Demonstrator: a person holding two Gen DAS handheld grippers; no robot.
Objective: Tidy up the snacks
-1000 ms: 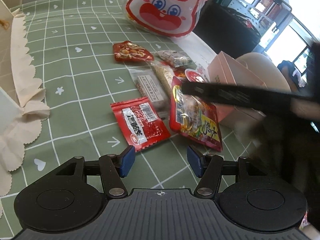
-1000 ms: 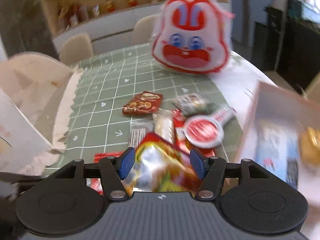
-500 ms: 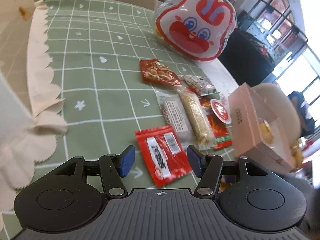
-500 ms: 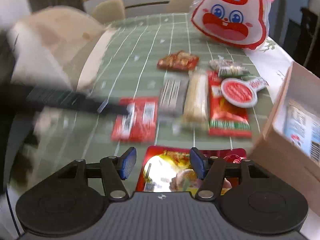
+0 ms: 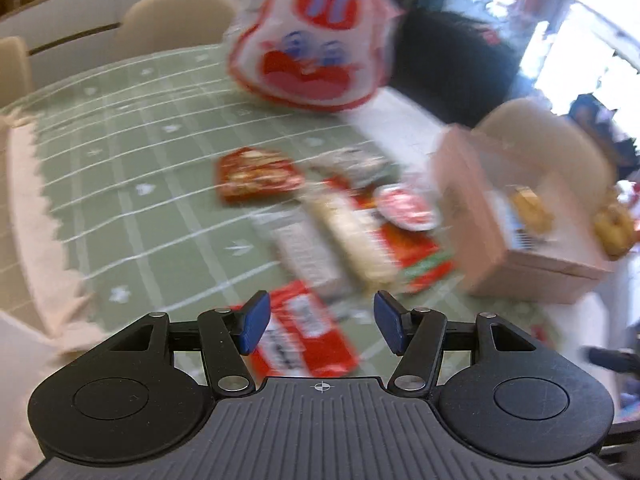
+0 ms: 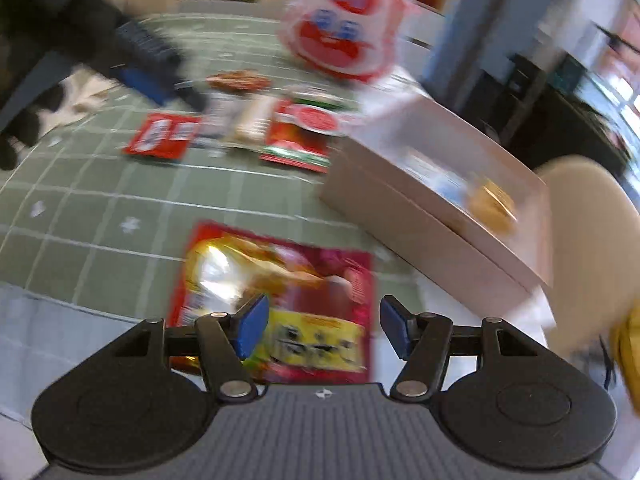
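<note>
Green grid tablecloth [image 5: 120,184] bearing a row of snack packets [image 5: 336,232] beside an open pink box [image 6: 432,200], one red-and-yellow snack bag [image 6: 276,280] lying flat below the wide-open, empty right gripper [image 6: 320,330]; left gripper [image 5: 320,326] likewise wide open, empty, over a red packet [image 5: 304,332].

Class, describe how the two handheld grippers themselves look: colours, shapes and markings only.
The left gripper and the right gripper look alike: black linkage arms with silver pivot pins, blue fingertip pads, two round black discs, and a ribbed dark grey body with a small white crosshair mark. No cables or sleeves show.
</note>
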